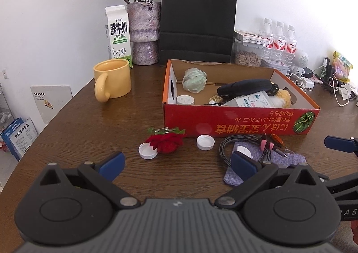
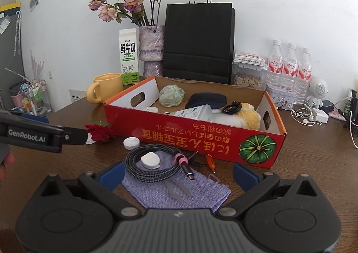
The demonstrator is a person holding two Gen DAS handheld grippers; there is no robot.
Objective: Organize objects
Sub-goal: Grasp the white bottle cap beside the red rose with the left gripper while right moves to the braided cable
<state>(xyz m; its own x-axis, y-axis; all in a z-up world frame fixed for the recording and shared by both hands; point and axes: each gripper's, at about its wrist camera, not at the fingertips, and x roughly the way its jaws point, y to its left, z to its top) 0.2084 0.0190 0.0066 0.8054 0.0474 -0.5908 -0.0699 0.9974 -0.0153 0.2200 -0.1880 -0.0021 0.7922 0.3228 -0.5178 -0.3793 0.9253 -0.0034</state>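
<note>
A red cardboard box holds a green bundle, a black case, a bottle and a yellow plush. In front of it on the brown table lie a red fabric rose, two white caps, and a braided cable with a small white piece on a purple cloth pouch. My left gripper is open, just short of the rose and caps. My right gripper is open over the pouch and cable.
A yellow mug, milk carton, vase of dried roses and black paper bag stand behind the box. Water bottles, a seed jar, a tin, a speaker figure and earphone cables crowd the right.
</note>
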